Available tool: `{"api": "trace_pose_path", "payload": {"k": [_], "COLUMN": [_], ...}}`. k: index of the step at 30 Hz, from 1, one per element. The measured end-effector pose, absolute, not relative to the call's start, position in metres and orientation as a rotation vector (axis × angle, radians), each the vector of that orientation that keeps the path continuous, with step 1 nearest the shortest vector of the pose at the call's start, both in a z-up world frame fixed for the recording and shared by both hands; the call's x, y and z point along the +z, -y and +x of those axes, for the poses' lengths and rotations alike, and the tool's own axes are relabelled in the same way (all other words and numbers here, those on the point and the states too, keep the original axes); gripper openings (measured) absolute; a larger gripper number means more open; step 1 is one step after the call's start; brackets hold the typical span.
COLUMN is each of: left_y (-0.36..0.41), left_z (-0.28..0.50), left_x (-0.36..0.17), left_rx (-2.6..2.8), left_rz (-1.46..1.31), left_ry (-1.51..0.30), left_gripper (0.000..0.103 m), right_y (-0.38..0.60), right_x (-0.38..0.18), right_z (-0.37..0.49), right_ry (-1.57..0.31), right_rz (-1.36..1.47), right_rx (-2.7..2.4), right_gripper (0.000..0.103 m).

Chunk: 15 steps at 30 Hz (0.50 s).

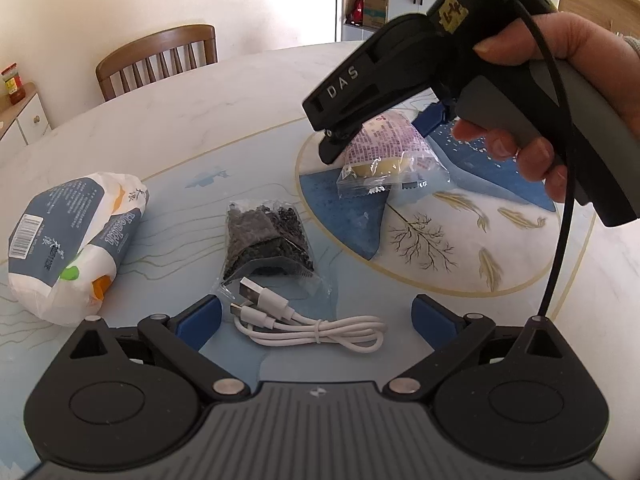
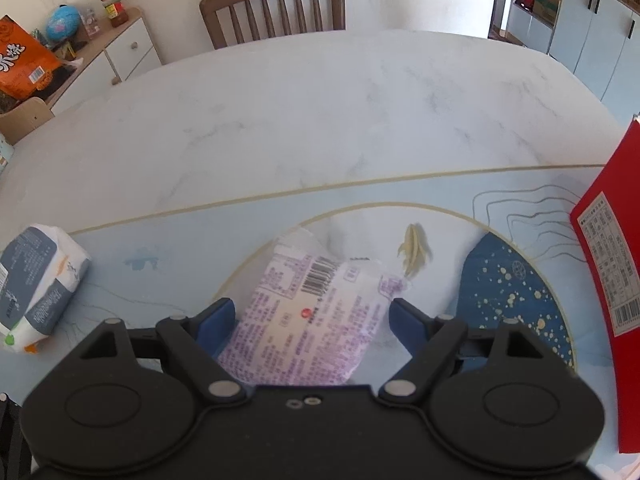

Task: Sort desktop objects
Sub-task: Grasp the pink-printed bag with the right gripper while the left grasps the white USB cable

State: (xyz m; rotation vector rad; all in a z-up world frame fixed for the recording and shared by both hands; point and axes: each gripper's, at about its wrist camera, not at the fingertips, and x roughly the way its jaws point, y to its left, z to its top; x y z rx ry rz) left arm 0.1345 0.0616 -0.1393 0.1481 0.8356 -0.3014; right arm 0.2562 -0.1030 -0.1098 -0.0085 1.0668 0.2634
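Note:
A purple-printed snack packet (image 2: 312,320) lies on the table between the open blue fingers of my right gripper (image 2: 310,320); the fingers stand on both sides of it, apart. In the left wrist view the same packet (image 1: 384,152) shows under the right gripper's body (image 1: 360,92), held by a hand. My left gripper (image 1: 316,316) is open and low over the table, with a coiled white USB cable (image 1: 304,320) between its fingers. A clear bag of dark pellets (image 1: 266,240) lies just beyond the cable. A white and blue tissue pack (image 1: 72,240) lies at the left.
The round marble table (image 2: 320,120) has a painted blue centre panel (image 1: 440,240). A red box (image 2: 608,280) stands at the right edge. A wooden chair (image 2: 276,4) is at the far side. Cabinets line the walls.

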Motion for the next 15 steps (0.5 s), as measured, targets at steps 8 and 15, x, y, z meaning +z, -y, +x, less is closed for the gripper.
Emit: {"api": "trace_pose_path", "payload": {"k": [8, 15], "left_y": [-0.0628, -0.0655], "left_z": [0.1321, 0.1263], "left_x": [-0.1384, -0.1363], "left_rx": [-0.309, -0.31], "left_rz": [0.151, 0.149], "left_ry": [-0.826, -0.807], "left_gripper": [0.097, 0.082], "right_y": [0.1039, 0.1098], "right_x": [-0.1111, -0.1095], "right_z": [0.2544, 0.2481], "right_ry": [-1.062, -1.058], "right_rz": [-0.017, -0.013], "right_rx": [0.266, 0.289], "right_gripper": [0.084, 0.066]}}
